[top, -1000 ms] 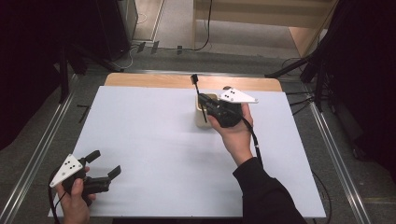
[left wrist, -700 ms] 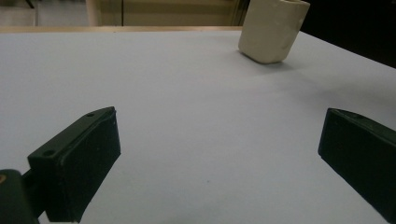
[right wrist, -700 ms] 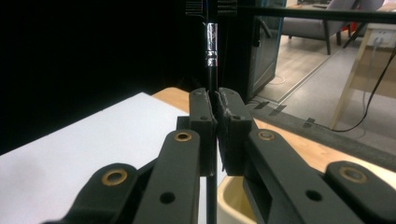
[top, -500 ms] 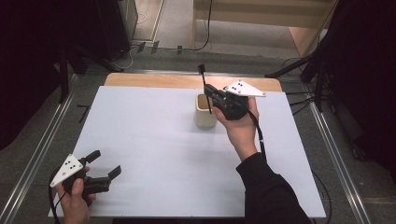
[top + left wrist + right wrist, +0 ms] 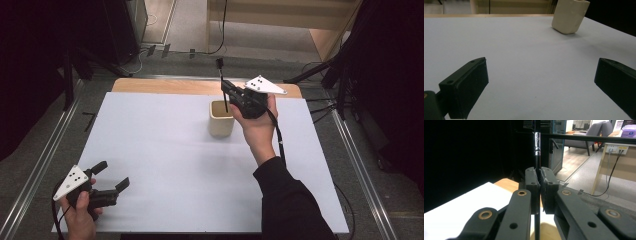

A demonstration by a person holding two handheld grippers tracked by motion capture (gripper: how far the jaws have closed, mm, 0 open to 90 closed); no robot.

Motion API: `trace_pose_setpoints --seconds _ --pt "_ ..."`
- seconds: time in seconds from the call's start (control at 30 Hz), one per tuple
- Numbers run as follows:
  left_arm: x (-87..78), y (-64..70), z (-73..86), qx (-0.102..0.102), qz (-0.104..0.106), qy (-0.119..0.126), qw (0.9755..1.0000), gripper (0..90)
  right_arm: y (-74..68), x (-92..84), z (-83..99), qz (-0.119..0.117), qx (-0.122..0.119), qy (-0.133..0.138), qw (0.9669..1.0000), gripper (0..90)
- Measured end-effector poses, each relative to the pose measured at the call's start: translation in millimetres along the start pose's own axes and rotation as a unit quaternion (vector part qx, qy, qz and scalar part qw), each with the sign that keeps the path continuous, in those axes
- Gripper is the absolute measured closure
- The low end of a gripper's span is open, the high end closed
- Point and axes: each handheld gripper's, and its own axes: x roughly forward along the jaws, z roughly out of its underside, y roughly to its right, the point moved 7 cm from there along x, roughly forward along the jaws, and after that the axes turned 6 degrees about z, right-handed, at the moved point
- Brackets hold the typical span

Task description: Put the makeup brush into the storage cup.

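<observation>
A cream cup (image 5: pixel 221 120) stands upright on the white table top (image 5: pixel 165 165), toward the far middle. Just right of the cup and above its mouth, my right gripper (image 5: pixel 226 90) is shut on a thin black pen (image 5: pixel 223 92). The pen stands nearly upright with its lower end dipping into the cup's opening. In the right gripper view the pen (image 5: pixel 537 142) runs up between the closed jaws of the right gripper (image 5: pixel 539 173). At the near left corner my left gripper (image 5: pixel 112 176) rests open with nothing in it. In the left gripper view, the cup (image 5: pixel 570 16) lies far beyond the left gripper (image 5: pixel 541 80).
A wooden strip (image 5: pixel 165 86) borders the table's far edge. Metal rails (image 5: pixel 45 155) run along both sides of the table, and cables (image 5: pixel 220 30) lie on the floor beyond. A wooden desk (image 5: pixel 320 35) stands at the back right.
My right gripper has lifted and shifted right with the pen, uncovering the cup. The pen has swung from tilted to nearly upright over the cup's mouth. The left gripper has stayed put.
</observation>
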Motion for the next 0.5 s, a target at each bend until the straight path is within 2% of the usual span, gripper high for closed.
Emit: trace_pose_setpoints --seconds 0.5 --pt "0.3 0.0 0.1 -0.001 0.0 0.0 1.0 0.0 20.1 21.6 14.0 0.022 0.024 -0.011 0.9994 87.0"
